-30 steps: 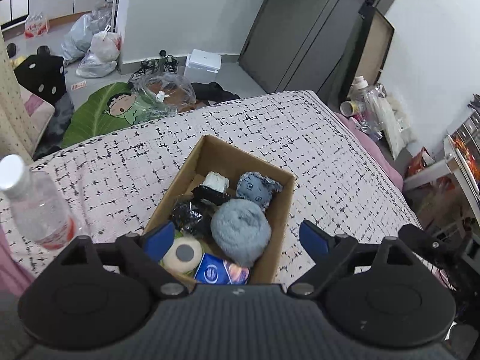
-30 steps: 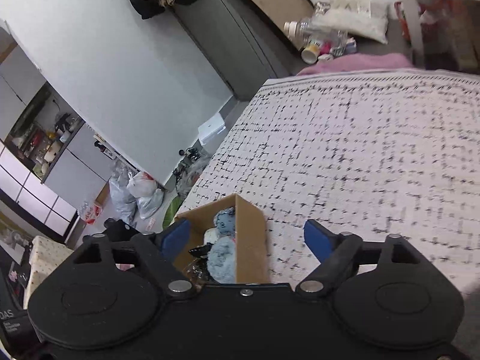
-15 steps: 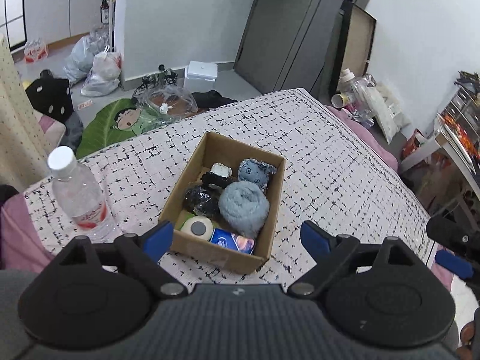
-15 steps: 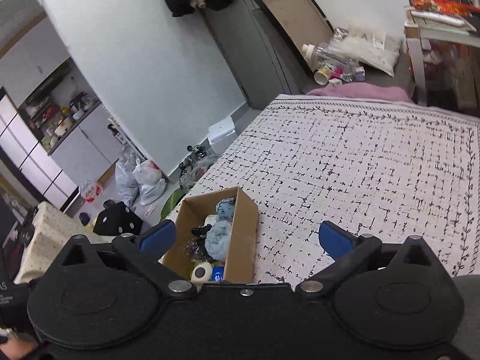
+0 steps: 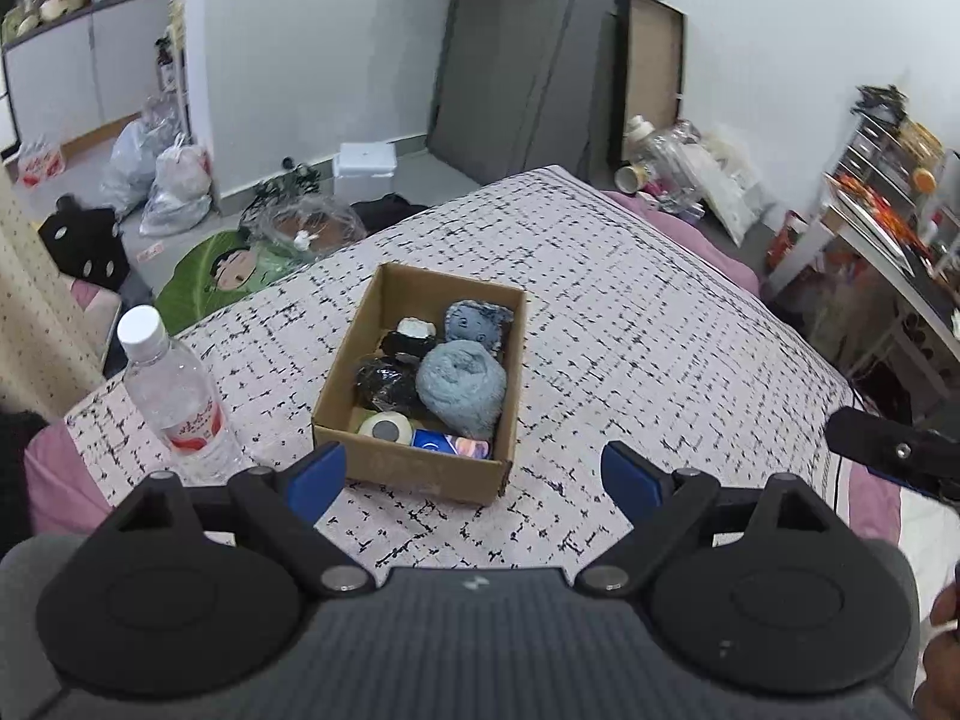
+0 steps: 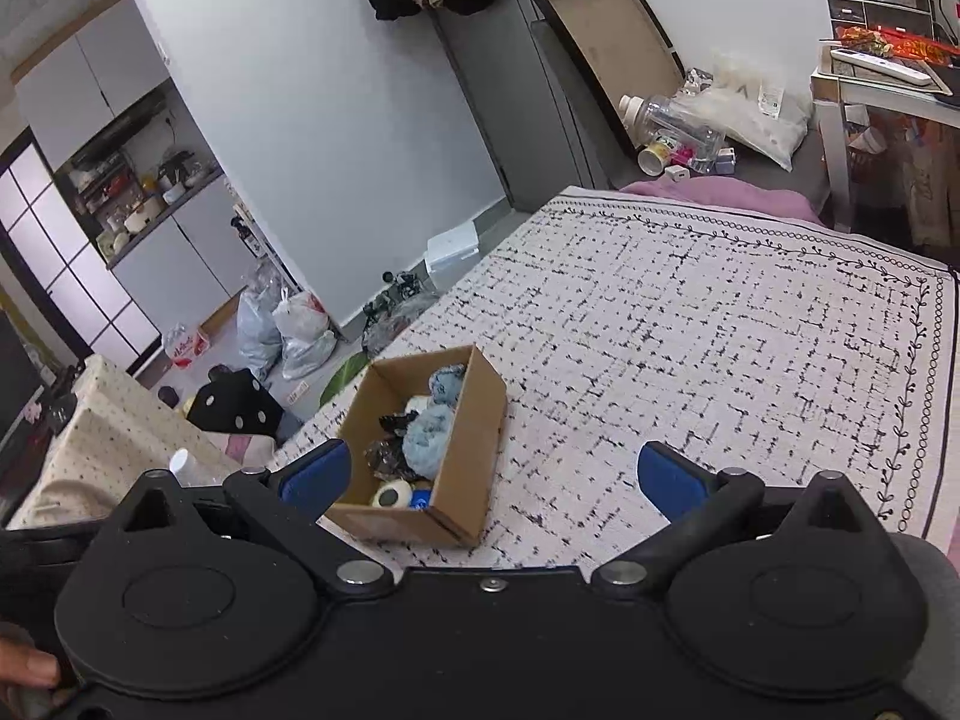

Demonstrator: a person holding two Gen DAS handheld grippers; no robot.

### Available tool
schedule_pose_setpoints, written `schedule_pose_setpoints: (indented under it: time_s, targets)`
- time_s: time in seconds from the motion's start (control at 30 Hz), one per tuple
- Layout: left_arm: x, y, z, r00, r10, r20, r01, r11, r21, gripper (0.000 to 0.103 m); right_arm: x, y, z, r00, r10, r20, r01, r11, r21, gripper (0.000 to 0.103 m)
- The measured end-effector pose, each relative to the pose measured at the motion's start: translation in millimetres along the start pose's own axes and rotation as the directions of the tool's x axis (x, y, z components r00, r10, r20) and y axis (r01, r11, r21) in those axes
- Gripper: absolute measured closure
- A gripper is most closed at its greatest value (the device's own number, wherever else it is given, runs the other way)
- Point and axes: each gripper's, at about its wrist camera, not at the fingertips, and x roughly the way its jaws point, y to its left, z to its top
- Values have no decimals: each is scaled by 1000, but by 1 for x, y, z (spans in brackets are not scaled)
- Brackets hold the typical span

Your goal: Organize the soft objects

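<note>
**Box filled, both grippers clear of it**

Left wrist view: the left gripper (image 5: 474, 474) sits low in the frame with its jaws wide apart and nothing between them. Just above, at frame centre, the cardboard box (image 5: 414, 468) rests on the checked bedspread (image 5: 660, 330). Inside lie a fluffy blue ball (image 5: 461, 387), a blue plush toy (image 5: 477, 323), a black crinkled bundle (image 5: 384, 383), a white roll (image 5: 387, 427) and a blue packet (image 5: 444, 443). A water bottle (image 5: 174, 396) stands at the box's left, near but apart.

Right wrist view: the right gripper (image 6: 489, 474) also holds its jaws fully spread and empty. The box appears at centre-left, the spread bare to its right.

Sorting looks nearly done. For any further pick, approach from above the box and close gently, so soft items compress without snagging neighbours.
</note>
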Motion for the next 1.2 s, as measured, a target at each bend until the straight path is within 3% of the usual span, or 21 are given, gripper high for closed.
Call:
schedule_pose_setpoints:
  time_s: [0.5, 1.2]
  targets:
    - [-8, 0, -27, 1000, 16, -8, -16, 998, 64, 12, -11, 7, -21, 999, -17, -52, 11, 994, -109, 0]
    - [-15, 4, -38, 1000, 1, -17, 1, 992, 123, 12, -18, 6, -33, 996, -50, -72, 41, 991, -126, 0]
